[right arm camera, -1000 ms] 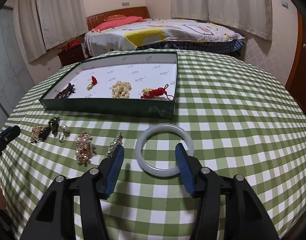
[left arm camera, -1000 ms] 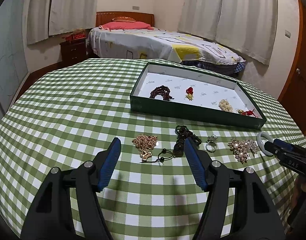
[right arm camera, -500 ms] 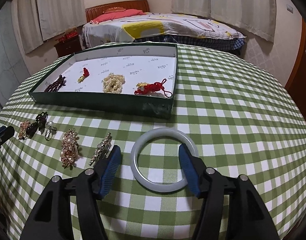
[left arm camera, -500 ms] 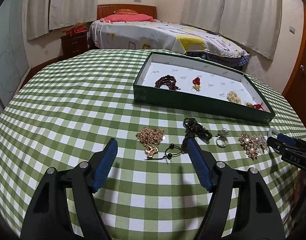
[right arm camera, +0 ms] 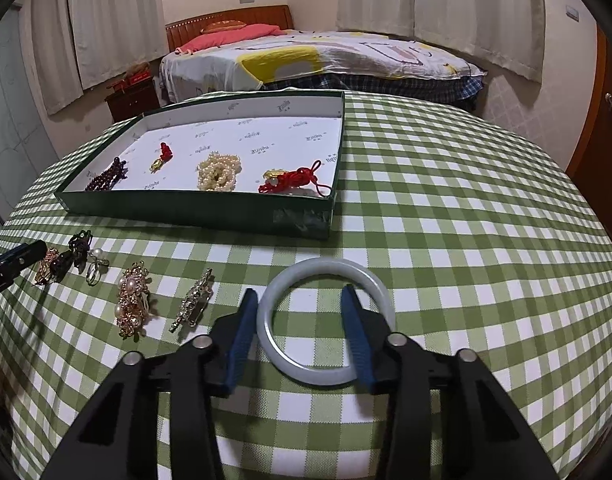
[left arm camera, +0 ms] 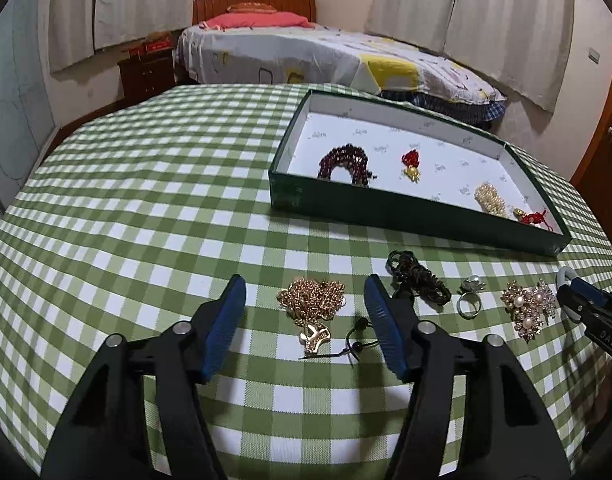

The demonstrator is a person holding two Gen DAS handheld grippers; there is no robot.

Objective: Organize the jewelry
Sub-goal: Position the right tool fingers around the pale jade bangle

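Bangle (right arm camera: 325,320) — right claw (right arm camera: 300,302) astride rim, closing, angled down

L gripper (left arm camera: 304,292) jaws closing round gold necklace (left arm camera: 311,300), not touching; green tray (left arm camera: 385,216) beyond.

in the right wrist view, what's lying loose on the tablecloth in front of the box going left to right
gold chain → dark cord bracelet → pearl ring → pearl and gold brooch → rhinestone hair clip → pale jade bangle
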